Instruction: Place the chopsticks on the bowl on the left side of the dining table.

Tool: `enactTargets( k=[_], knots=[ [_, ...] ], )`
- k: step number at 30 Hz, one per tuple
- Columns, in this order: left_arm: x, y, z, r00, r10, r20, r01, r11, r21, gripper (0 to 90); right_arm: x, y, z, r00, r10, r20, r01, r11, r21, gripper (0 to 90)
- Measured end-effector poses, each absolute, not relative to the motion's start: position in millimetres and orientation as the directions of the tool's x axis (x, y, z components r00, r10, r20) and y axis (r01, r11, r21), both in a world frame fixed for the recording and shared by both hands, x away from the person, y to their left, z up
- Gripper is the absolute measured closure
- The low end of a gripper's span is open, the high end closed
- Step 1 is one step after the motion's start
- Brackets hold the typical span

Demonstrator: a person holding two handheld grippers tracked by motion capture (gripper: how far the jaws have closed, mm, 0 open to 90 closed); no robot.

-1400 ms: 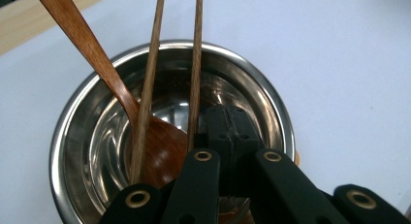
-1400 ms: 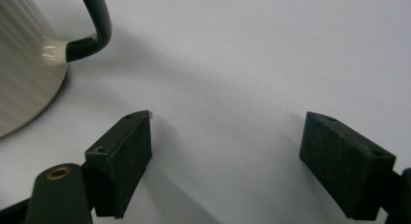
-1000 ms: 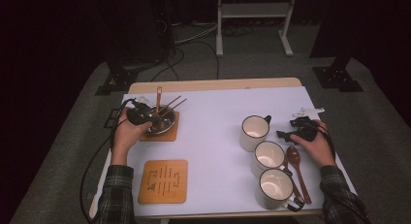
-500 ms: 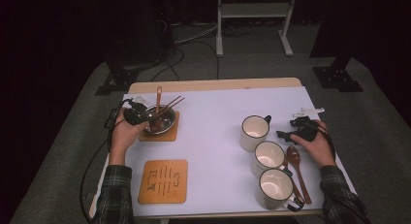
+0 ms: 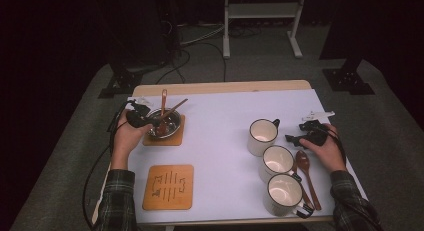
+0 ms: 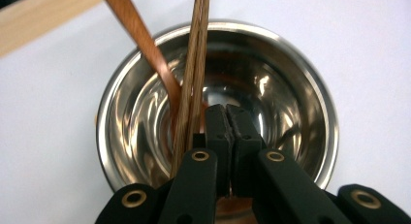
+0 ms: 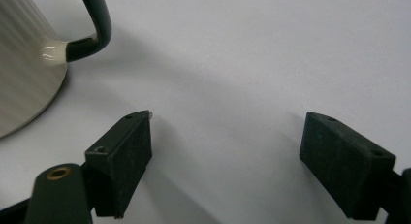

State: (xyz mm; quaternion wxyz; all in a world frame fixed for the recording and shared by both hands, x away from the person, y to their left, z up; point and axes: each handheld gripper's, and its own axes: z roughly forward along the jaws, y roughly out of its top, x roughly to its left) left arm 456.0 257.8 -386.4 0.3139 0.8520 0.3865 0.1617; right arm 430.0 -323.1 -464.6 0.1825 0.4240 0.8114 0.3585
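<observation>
The left gripper [image 6: 227, 118] hung over a steel bowl [image 6: 291, 88], its fingers [image 6: 216, 132] pressed flat together with nothing between them, their tips inside the rim. A pair of chopsticks [image 6: 196, 64] leaned in the bowl just beside the fingers, touching or very nearly touching one of them; the close view did not settle which. A wooden spoon [image 6: 140, 35] lay in the bowl too, its handle slanting out over the rim.

From above, the bowl [image 5: 170, 125] sat on a small wooden coaster [image 5: 150, 140] at the left of the counter [image 5: 220, 111], with the left gripper [image 5: 145, 120] at its near edge. A second coaster [image 5: 168, 187] lay nearer the person.

On the right, the right gripper [image 5: 292, 139] rested on the counter with its fingers [image 7: 121, 158] spread wide and bare paper between them. A white mug [image 7: 24, 59] stood close by, its dark handle turned toward the gripper. Three such mugs [image 5: 276, 161] stood in a row, a second spoon [image 5: 306, 171] beside them.
</observation>
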Motion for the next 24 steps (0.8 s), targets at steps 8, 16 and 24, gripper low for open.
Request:
enactTargets(
  k=[8, 16, 24],
  knots=[
    [474.1, 243.3, -378.4, 0.637, 0.769, 0.048, 0.546, -0.494, 0.677, 90.0, 430.0, -323.2, -464.7, -0.573, 0.819, 0.009, 0.558, 0.382, 0.737, 17.4],
    [502.3, 229.4, -375.3, 0.617, 0.785, 0.056, 0.548, -0.481, 0.684, 90.0, 430.2, -323.1, -464.7, -0.574, 0.819, 0.010, 0.558, 0.382, 0.737, 17.3],
    [529.9, 224.6, -386.1, 0.572, 0.818, 0.063, 0.564, -0.448, 0.694, 90.0, 430.7, -323.4, -464.9, -0.573, 0.819, 0.015, 0.560, 0.378, 0.737, 17.3]
  ],
)
